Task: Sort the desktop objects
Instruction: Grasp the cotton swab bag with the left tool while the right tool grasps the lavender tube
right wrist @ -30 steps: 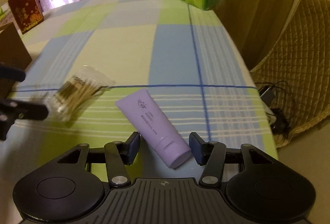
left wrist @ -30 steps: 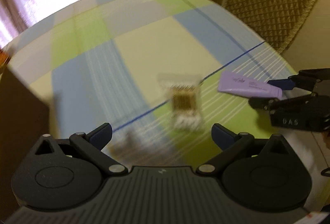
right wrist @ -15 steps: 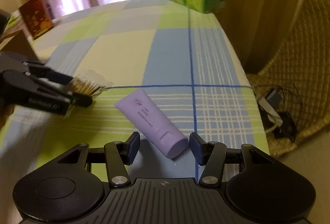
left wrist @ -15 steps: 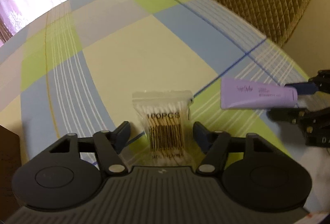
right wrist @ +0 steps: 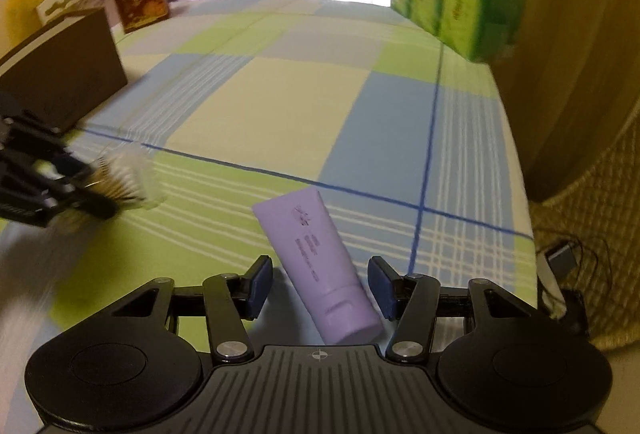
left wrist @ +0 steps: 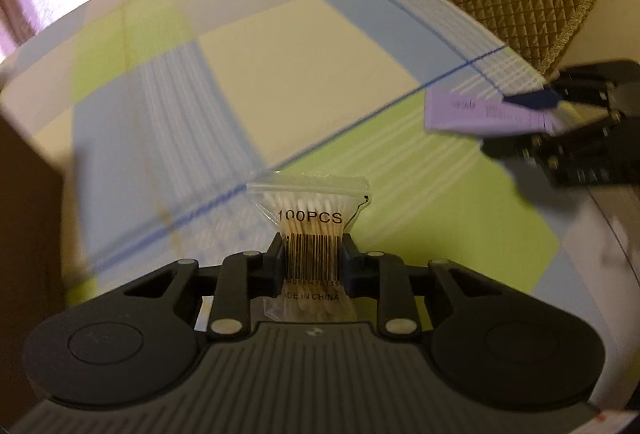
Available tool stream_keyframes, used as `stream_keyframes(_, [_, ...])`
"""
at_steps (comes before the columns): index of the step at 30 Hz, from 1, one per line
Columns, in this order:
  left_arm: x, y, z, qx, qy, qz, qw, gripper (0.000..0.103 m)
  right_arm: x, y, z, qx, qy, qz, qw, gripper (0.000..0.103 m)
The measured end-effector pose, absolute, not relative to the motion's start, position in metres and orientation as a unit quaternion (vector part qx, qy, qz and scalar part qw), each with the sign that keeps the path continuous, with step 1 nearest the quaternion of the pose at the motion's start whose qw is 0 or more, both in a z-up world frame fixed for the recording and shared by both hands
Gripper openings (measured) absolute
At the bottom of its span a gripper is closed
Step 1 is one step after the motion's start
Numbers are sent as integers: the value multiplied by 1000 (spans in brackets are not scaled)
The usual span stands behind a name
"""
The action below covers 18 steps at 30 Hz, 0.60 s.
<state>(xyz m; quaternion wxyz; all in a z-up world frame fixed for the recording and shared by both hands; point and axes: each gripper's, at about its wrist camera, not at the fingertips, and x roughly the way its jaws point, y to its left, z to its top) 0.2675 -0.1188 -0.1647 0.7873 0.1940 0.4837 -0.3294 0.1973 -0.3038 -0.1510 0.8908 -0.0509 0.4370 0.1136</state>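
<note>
My left gripper (left wrist: 312, 264) is clamped across the barcode middle of the swab bag (left wrist: 310, 230), and I judge the thin plastic could slide out or the bundle pivot if I swing it fast, since only a narrow waist is pinched. The bag sticks forward from the jaws, its zip end hanging over the desk (left wrist: 296, 74) near the front edge. My right gripper (right wrist: 320, 288) stands open, jaws either side of the purple tube (right wrist: 316, 266) without touching, near the desk's front right corner. The tube lies skewed between them, so closing now may squeeze it sideways or roll it off the edge.
</note>
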Motion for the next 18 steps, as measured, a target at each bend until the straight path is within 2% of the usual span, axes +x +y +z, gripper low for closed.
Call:
stream_keyframes(2, [260, -109, -164, 192, 491, -319, 788, 22, 199, -300, -150, -58, 442, 114, 888, 43])
stream_keyframes(3, [255, -105, -163, 190, 495, -315, 787, 22, 199, -298, -149, -59, 445, 112, 886, 34])
stream_keyframes(4, [251, -101, -162, 187, 499, -310, 787, 22, 198, -295, -149, -62, 448, 109, 885, 30])
stream_keyframes(15, [236, -94, -158, 181, 503, -292, 793, 27, 161, -249, -145, -50, 472, 104, 874, 30])
stream_keyframes(18, [235, -97, -160, 181, 501, -290, 795, 23, 149, -239, -144, -48, 477, 113, 870, 30])
